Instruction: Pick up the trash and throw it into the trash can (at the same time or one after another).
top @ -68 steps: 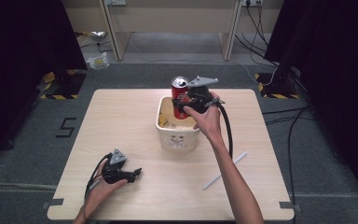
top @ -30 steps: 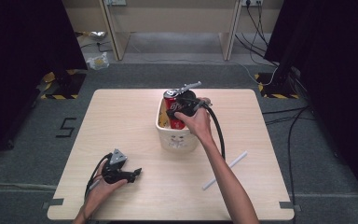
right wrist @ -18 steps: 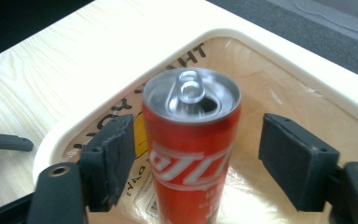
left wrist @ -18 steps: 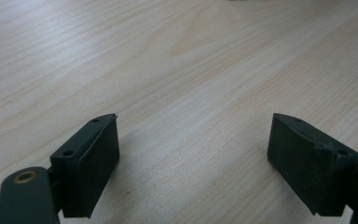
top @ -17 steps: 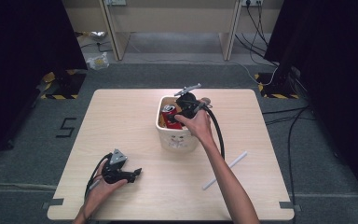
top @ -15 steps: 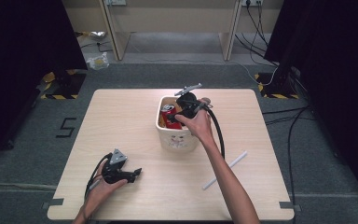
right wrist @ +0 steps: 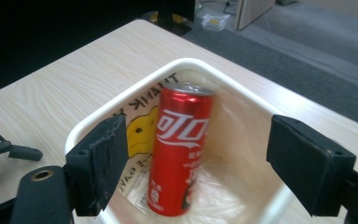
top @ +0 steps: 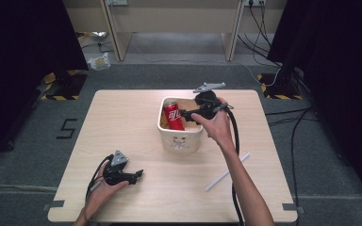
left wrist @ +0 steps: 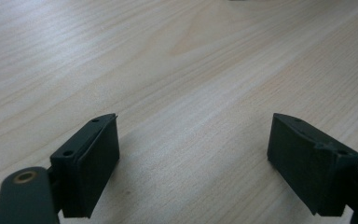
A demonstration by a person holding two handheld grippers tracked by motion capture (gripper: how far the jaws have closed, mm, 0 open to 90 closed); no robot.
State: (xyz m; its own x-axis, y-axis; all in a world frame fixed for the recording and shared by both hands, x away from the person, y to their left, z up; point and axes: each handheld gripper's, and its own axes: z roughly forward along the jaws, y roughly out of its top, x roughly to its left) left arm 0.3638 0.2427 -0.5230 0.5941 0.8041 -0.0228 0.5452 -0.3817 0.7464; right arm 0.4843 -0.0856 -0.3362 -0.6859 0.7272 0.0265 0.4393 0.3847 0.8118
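One red can (right wrist: pixel 181 149) upright in cream tub (right wrist: pixel 135 81), right gripper (right wrist: pixel 205 168) jaws apart over it; left gripper (left wrist: pixel 193 163) spread wide on table (top: pixel 136 122)

Red can (top: pixel 173 117) base hidden behind the tub (top: pixel 181 140) near wall in the high view; in the right gripper view the tub's near rim is cut off at the bottom edge. Tub print partly blocked by the can, text unreadable. Left gripper (top: pixel 131 176) fingers (left wrist: pixel 92 163) cropped by the bottom edge in the left gripper view. White stick (top: pixel 227 172) on the surface too small to identify.
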